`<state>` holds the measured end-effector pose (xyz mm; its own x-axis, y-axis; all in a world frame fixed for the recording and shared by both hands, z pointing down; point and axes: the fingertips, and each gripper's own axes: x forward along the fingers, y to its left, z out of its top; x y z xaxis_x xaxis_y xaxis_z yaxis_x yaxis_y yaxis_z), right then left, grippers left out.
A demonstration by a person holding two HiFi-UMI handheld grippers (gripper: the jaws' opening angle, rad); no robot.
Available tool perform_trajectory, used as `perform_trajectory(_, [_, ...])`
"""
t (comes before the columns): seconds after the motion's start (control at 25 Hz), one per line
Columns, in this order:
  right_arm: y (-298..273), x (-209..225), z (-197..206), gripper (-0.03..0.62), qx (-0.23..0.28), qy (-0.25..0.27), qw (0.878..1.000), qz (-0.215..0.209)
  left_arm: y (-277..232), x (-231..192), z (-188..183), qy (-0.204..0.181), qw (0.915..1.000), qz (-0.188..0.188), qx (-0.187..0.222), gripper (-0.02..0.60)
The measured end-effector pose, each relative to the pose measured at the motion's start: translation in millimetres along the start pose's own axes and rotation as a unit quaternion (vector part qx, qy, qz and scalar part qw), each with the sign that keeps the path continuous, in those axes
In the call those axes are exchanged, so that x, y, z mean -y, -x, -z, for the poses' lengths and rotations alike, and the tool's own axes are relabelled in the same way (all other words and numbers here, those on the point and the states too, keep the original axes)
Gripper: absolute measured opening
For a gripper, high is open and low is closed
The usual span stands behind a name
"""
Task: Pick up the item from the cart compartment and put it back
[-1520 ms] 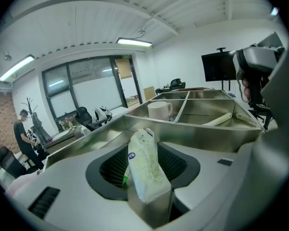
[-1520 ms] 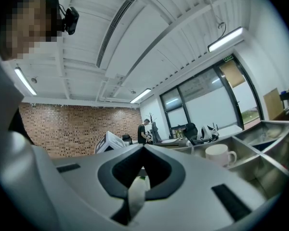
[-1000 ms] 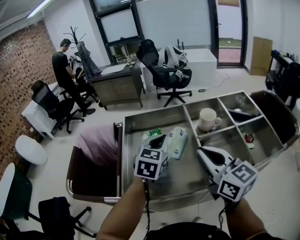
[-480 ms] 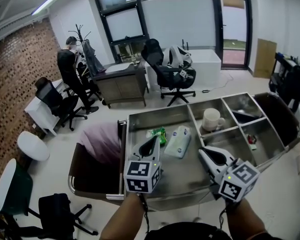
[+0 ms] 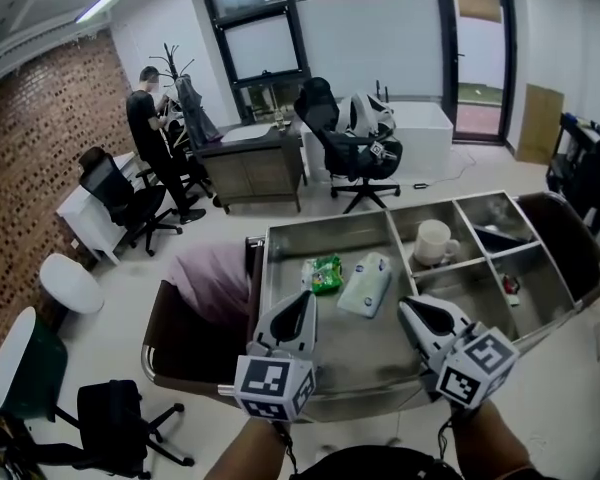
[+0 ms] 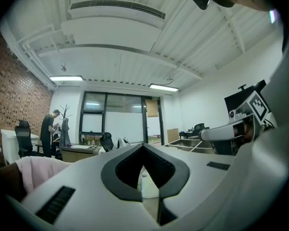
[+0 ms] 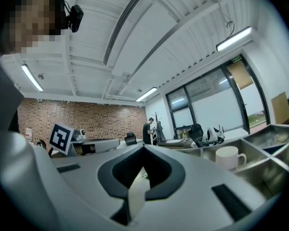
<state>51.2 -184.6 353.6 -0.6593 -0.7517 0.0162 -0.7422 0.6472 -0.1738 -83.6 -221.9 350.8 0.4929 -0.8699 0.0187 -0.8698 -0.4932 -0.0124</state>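
So the stuff you're after is sitting in the big compartment of the cart (image 5: 330, 236). There's a green packet (image 5: 325, 273) and a white pouch (image 5: 366, 285) lying flat side by side on the steel floor, green one to the left, close together. I can't tell if they actually touch, or which of the two is "the item".

Your left gripper (image 5: 305, 302) is on the near side of them, closer to you, with its nose aimed up the compartment. The green packet is just past its tip and the pouch is a bit off to the right. In the left gripper view you can see a bit of the white pouch through the notch of the jaws, but it's lying out ahead and isn't pinched. The jaws are closed right up on each other with nothing in them.

Your right gripper (image 5: 414, 310) hangs over the near right part of the same compartment, near the divider, with the pouch off to its left and farther from you. Its jaws look pressed together and empty too. The white mug (image 5: 435, 241) stands upright in the next compartment over, beyond that gripper.
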Motion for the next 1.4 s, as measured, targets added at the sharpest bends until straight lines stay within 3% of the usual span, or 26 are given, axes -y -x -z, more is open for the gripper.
perform_trajectory(0.24, [2,1,1,0.017,0.007,-0.010,1.000,0.004,33,-5,-8,-0.010,0.9987,-0.028,0.041,-0.002])
perform_trajectory(0.56, [4,3,10,0.015,0.003,-0.019,1.000,0.006,43,-6,20,-0.007,0.9993,-0.034,0.018,-0.002])
perform_trajectory(1.4, [4,-7,6,0.014,-0.004,0.003,1.000,0.002,43,-3,18,-0.009,0.9995,-0.028,0.011,-0.002])
